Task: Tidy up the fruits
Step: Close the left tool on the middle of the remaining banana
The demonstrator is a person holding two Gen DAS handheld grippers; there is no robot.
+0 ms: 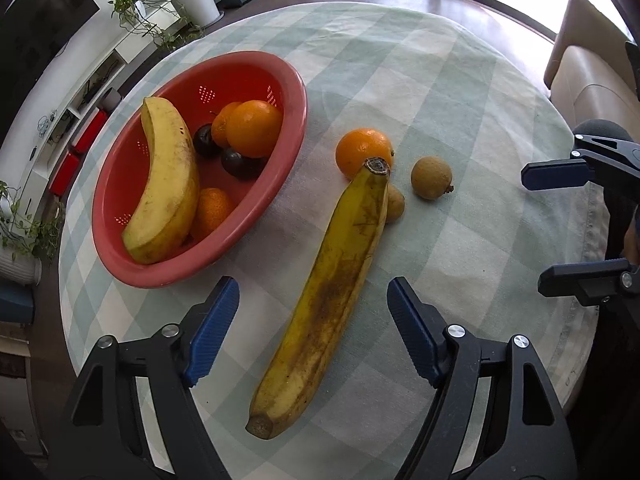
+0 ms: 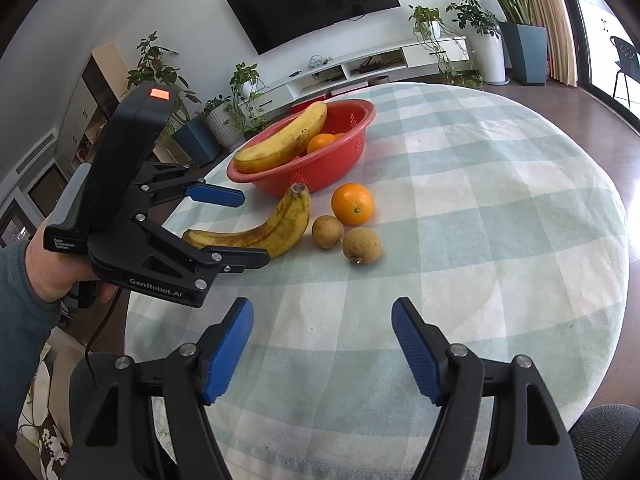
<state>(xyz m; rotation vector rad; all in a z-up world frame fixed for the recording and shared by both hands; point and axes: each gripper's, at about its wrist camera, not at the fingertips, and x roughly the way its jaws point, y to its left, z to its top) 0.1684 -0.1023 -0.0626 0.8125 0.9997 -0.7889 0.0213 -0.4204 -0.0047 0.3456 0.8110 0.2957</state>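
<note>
A long spotted banana (image 1: pixel 332 280) lies on the checked cloth, running lengthwise between the blue pads of my left gripper (image 1: pixel 313 282). The jaws stand open on either side of it and the pads do not touch it. The right wrist view shows the same: left gripper (image 2: pixel 252 228) astride the banana (image 2: pixel 280 228). Beyond its stem sit an orange (image 1: pixel 360 152) and two small brown fruits (image 1: pixel 431 178) (image 1: pixel 394 204). The red colander bowl (image 1: pixel 298 92) holds another banana (image 1: pixel 168 184), oranges (image 1: pixel 254 128) and dark plums (image 1: pixel 240 162). My right gripper (image 2: pixel 322 304) hovers open over bare cloth, short of the brown fruits (image 2: pixel 361 245).
The round table (image 2: pixel 480 220) has its edge close behind both grippers. A beige seat (image 1: pixel 592 80) stands past the far right edge. A person's hand (image 2: pixel 52 268) holds the left gripper. Plants, a TV and a low shelf line the wall.
</note>
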